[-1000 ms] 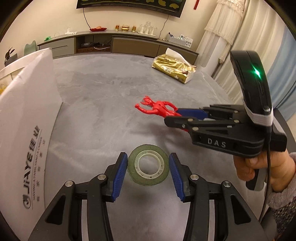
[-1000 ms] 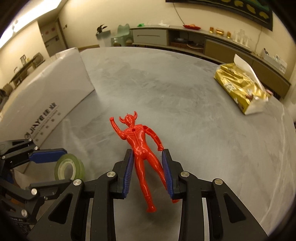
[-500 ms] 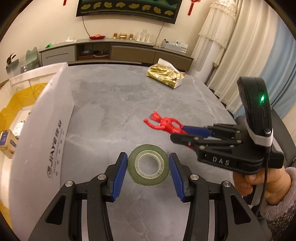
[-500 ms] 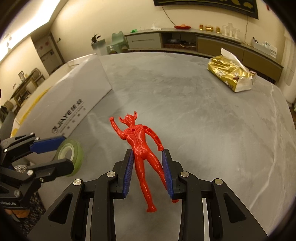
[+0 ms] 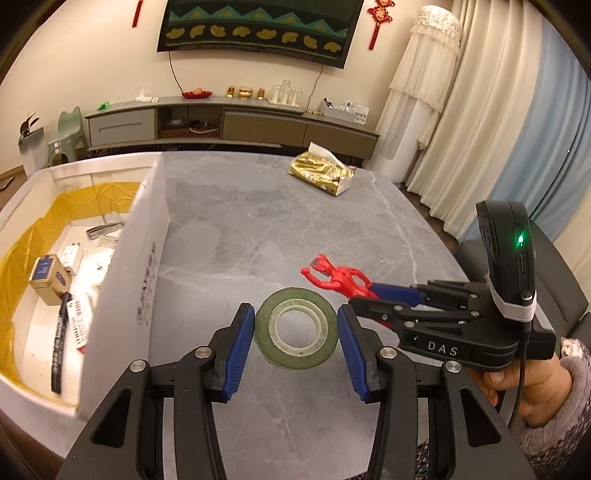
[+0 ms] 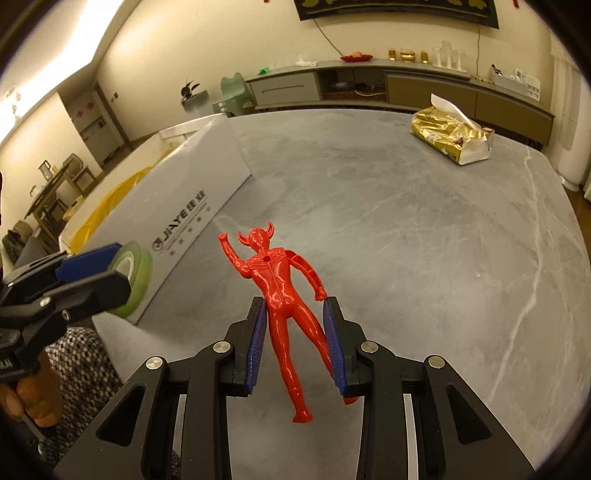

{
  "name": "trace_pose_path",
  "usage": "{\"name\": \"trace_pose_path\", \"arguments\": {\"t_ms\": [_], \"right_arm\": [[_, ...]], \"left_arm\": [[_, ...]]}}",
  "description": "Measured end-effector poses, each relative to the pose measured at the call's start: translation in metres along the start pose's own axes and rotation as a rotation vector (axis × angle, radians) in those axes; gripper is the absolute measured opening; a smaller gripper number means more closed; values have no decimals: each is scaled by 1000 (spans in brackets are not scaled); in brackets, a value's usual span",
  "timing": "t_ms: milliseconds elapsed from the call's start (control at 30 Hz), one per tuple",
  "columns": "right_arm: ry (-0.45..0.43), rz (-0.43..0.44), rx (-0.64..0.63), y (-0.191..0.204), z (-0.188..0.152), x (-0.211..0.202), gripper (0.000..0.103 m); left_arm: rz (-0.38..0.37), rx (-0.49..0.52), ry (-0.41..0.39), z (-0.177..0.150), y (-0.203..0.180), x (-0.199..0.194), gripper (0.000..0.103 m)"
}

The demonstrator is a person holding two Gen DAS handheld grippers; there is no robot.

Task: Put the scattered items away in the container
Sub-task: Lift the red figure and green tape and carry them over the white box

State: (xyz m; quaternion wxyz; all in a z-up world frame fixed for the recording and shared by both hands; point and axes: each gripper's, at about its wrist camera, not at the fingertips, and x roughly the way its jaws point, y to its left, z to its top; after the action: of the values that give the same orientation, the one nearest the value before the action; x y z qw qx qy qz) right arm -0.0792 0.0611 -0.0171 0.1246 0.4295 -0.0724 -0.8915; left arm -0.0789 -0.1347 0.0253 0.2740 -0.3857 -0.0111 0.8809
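We hold the green roll of clear tape [image 5: 296, 328] in our left tool [image 5: 295, 343] and the red plastic horned figure [image 6: 284, 295] in our right tool [image 6: 295, 347], both not yet inside the white yellow-lined box [image 5: 122, 258].

It was a home living room: a long grey low media cabinet [image 5: 229, 122] stood under a dark wall-mounted screen [image 5: 255, 29], with red knot ornaments [image 5: 376, 18], cream and blue curtains [image 5: 491, 122], and a grey marble-patterned surface [image 5: 295, 229].
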Motion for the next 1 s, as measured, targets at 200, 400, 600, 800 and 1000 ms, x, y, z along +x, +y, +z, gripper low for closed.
{"name": "trace_pose_path", "arguments": {"t_ms": [200,400,600,800,1000], "right_arm": [[-16,0,-16,20,-7,-17,32],[-30,4,-45,44,-13,-31,32],[-31,4,-73,64,-15,-37,32],[-45,9,-92,81,-14,-44,32],[-51,8,-129,99,-8,-48,32]], "left_arm": [[-2,-3,-34,-6,2,-27,48],[-2,-9,-66,-13,6,-48,48],[-6,-20,-103,-18,13,-72,48],[-8,-35,-121,-23,24,-87,48],[-7,-54,-140,-26,34,-97,48]]}}
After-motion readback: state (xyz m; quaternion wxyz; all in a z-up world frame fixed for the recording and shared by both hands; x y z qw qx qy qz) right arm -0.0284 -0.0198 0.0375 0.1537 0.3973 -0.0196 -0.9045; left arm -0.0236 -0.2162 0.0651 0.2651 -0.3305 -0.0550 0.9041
